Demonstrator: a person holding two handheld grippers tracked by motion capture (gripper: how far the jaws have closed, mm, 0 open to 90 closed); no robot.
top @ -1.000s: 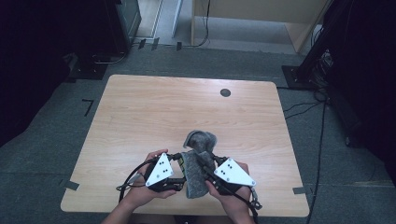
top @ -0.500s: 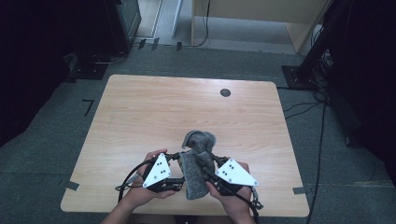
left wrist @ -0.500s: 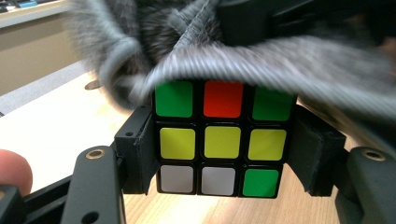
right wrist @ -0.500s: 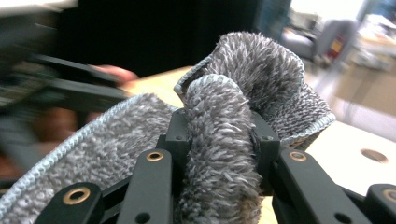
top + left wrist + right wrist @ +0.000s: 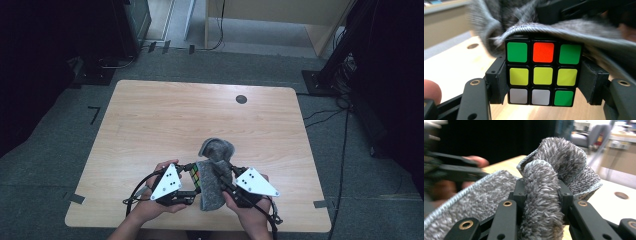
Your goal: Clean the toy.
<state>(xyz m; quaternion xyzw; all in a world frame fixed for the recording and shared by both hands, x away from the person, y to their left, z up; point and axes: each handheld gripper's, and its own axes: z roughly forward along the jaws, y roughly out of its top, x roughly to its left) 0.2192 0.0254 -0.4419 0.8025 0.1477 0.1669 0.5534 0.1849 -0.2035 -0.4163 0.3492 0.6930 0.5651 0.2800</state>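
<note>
Cube (image 5: 543, 75), no readable writing, clamped in left tool (image 5: 543, 82) under cloth (image 5: 541, 202).

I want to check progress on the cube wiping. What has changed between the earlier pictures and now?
Nothing has visibly changed. The left gripper still clamps the puzzle cube, the right gripper still pinches the grey cloth, and the cloth stays draped over the cube near the table's front edge.
</note>
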